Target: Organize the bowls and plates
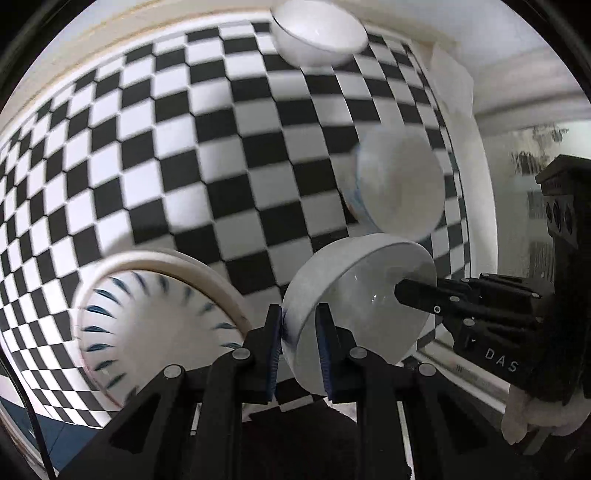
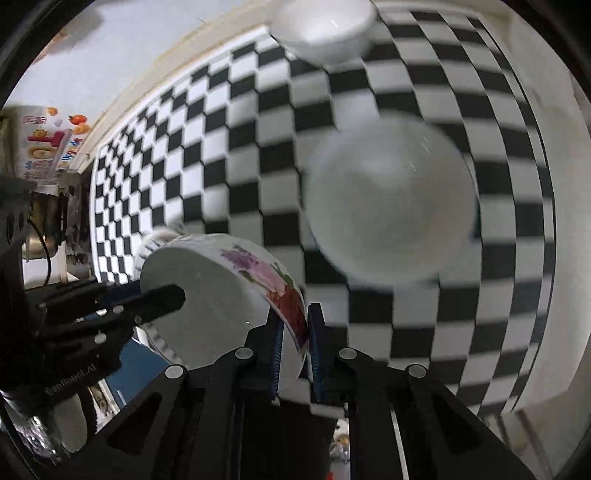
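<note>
Both grippers hold one white bowl with a floral pattern (image 2: 221, 295) above the checkered table. My left gripper (image 1: 299, 343) is shut on one side of its rim (image 1: 354, 295). My right gripper (image 2: 295, 343) is shut on the opposite, flowered side of the rim. Each gripper shows in the other's view, the right one (image 1: 417, 295) and the left one (image 2: 162, 299), reaching into the bowl. A stack of plates with blue dashes (image 1: 155, 325) lies left of the held bowl. A blurred white bowl (image 1: 399, 188) sits beyond it, large in the right wrist view (image 2: 391, 206).
Another white bowl (image 1: 317, 33) stands at the far side of the black-and-white checkered tablecloth (image 1: 184, 166); it also shows in the right wrist view (image 2: 325, 29). A white wall edge and ledge run along the right (image 1: 480, 129). Stickers and clutter sit at the far left (image 2: 48, 144).
</note>
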`<state>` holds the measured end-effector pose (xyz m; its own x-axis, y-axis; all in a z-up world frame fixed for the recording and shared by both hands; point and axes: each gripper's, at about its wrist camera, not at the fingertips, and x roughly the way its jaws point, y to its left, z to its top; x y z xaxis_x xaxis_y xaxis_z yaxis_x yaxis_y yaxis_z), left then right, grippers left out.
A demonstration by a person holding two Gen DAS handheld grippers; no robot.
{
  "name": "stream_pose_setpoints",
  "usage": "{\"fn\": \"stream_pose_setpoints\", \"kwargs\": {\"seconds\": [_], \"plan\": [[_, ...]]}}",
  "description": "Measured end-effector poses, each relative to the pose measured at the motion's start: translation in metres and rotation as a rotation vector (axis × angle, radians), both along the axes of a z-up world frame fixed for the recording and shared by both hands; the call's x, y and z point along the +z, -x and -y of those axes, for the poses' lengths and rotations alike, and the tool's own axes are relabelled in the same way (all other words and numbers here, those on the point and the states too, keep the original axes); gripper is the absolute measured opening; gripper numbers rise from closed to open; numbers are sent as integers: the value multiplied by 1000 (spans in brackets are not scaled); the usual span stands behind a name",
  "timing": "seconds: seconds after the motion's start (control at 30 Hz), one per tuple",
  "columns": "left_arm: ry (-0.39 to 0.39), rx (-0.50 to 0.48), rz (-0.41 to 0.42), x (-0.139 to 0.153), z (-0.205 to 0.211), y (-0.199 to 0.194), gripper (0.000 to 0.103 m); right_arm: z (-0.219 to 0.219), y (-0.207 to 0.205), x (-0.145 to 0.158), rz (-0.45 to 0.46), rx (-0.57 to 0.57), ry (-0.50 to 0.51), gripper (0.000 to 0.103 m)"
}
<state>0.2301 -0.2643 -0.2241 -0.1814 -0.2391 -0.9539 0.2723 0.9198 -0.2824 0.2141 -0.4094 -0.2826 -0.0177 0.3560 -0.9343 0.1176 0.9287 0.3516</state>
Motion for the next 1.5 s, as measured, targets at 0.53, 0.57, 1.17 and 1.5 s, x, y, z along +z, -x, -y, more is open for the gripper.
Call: {"fn": "stream_pose_setpoints", "kwargs": {"seconds": [0.53, 0.57, 1.17, 1.5], "plan": [[-60, -149, -73, -59, 36, 10, 16, 36, 34, -65, -101, -173, 14, 15], [-59, -153, -74, -60, 35, 10, 16, 34, 33, -65, -104, -183, 16, 15], [44, -52, 30, 7, -17, -9, 19, 50, 46, -35, -68, -307, 14, 21], [125, 82, 26, 3, 30, -67, 49, 109, 13, 0, 97, -362, -35, 49]]}}
